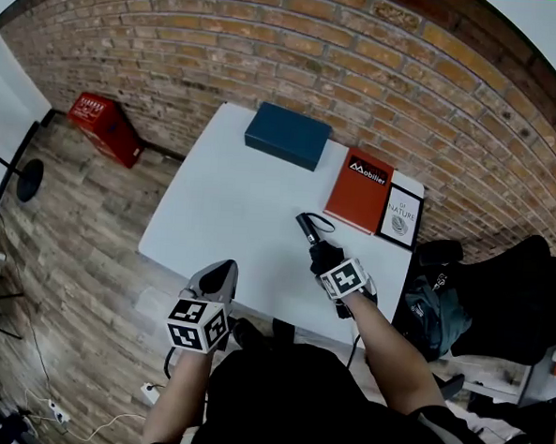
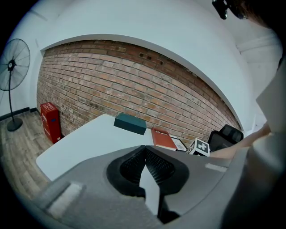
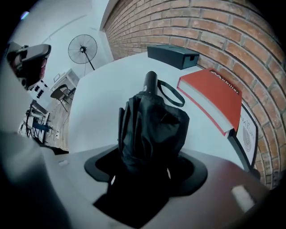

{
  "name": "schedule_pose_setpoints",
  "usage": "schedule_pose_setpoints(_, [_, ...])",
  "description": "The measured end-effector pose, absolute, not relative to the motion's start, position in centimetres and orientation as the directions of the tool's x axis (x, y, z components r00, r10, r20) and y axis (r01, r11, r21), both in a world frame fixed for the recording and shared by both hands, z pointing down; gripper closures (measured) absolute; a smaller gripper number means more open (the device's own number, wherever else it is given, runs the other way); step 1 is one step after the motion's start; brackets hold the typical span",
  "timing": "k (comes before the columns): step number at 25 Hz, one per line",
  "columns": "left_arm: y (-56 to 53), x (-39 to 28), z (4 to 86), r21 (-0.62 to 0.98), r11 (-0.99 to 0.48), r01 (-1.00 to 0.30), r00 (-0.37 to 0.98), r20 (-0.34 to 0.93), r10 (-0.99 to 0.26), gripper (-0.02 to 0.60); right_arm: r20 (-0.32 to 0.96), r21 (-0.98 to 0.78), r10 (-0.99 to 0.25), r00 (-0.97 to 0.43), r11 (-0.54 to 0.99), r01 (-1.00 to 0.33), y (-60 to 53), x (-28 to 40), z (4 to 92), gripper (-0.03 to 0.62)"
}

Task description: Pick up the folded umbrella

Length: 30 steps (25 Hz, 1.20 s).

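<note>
The folded black umbrella (image 1: pixel 307 227) lies on the white table (image 1: pixel 232 204) near its right front edge, handle and wrist loop pointing toward the brick wall. My right gripper (image 1: pixel 322 256) points steeply down over its fabric end. In the right gripper view the umbrella (image 3: pixel 152 120) fills the space between the jaws of the right gripper (image 3: pixel 147 166), with thin slivers of table showing on both sides. My left gripper (image 1: pixel 222 273) hovers at the table's front edge, apart from the umbrella. In its own view the left gripper (image 2: pixel 144 150) has its tips together and holds nothing.
A dark blue box (image 1: pixel 287 135) sits at the table's far edge. A red book (image 1: pixel 359 189) and a framed print (image 1: pixel 401 216) lie right of the umbrella. A black chair with a bag (image 1: pixel 499 296) stands by the table's right side; a red crate (image 1: pixel 105 126) is on the floor left.
</note>
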<state>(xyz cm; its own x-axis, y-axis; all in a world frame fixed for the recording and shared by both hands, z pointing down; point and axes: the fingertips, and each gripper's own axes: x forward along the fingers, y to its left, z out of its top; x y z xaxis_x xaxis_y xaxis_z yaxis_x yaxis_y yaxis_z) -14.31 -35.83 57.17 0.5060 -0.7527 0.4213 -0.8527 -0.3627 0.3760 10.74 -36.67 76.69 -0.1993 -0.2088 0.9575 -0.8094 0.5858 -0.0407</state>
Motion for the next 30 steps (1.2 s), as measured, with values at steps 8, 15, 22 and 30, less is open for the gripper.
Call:
schedule_pose_setpoints(8, [-36.1, -13.8, 57.2, 0.387, -0.369, -0.845, 0.516, 0.412, -0.751, 0.583, 0.968, -0.041, -0.176, -0.18, 0.598, -0.8, -36.9, 10.5, 76.8, 0.283])
schedule_pose_setpoints(15, [-35.8, -14.3, 56.3, 0.386, -0.357, -0.85, 0.503, 0.397, -0.768, 0.583, 0.955, -0.061, -0.201, -0.218, 0.585, -0.809, -36.8, 10.4, 76.6, 0.311])
schedule_pose_setpoints(22, [-35.1, -15.6, 54.9, 0.38, -0.34, -0.86, 0.478, 0.373, -0.795, 0.583, 0.946, -0.101, -0.183, -0.267, 0.615, -0.782, -36.7, 9.9, 75.9, 0.333])
schedule_pose_setpoints(30, [-34.2, -18.3, 54.1, 0.379, -0.292, -0.878, 0.432, 0.367, -0.824, 0.583, 0.811, -0.247, -0.306, -0.5, 0.595, -0.765, -39.2, 4.7, 69.5, 0.333])
